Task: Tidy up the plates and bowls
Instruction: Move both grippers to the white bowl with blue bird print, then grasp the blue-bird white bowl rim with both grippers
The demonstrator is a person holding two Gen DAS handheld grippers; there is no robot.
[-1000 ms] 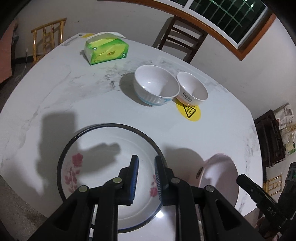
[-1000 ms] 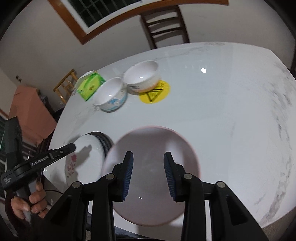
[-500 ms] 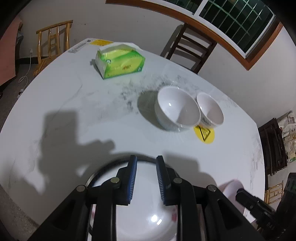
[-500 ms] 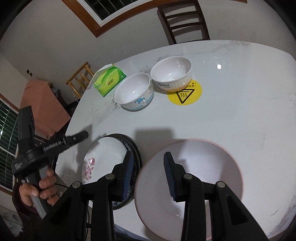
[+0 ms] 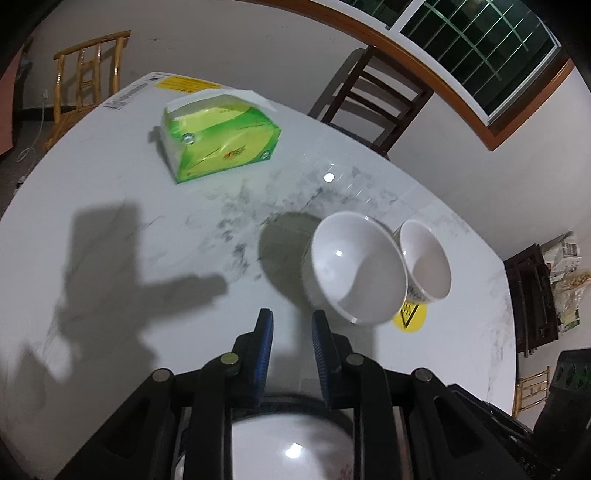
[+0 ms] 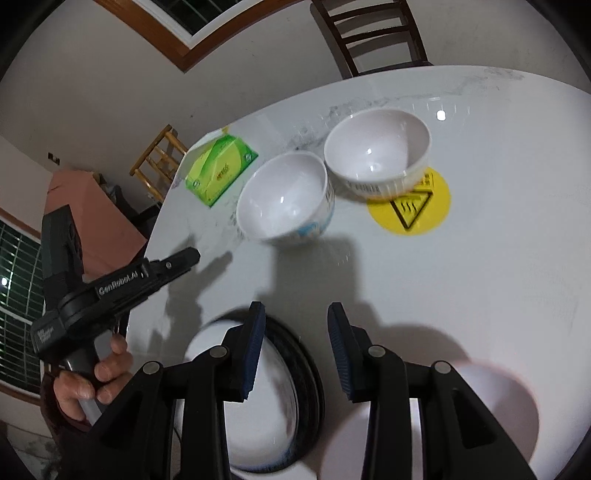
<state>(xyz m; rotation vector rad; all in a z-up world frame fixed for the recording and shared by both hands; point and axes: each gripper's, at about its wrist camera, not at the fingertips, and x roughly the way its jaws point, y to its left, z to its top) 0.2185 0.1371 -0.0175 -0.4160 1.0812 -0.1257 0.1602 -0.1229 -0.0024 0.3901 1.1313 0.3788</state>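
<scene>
Approach step, nothing lifted yet. Left gripper point(image 5: 291, 325) narrowly parted and empty; right gripper point(image 6: 297, 314) spread wider, also empty. Landmark: yellow warning sticker point(image 6: 410, 206). Orange-based bowl point(image 6: 376, 155) partly on the sticker; blue-patterned bowl point(image 6: 284, 199) just beside that bowl, on the side away from the sticker; black-rimmed plate point(image 6: 273, 387) and pink plate point(image 6: 495, 398) well nearer the person than the sticker. Next, probably: close on a bowl rim, nest the bowls, then stack the plates.

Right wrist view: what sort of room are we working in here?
Most likely a home dining room. A white marble-look table carries two white bowls and a green tissue pack, a dark wooden dining chair stands at its far side, and a wood-framed barred window is set in the plain wall.
</scene>
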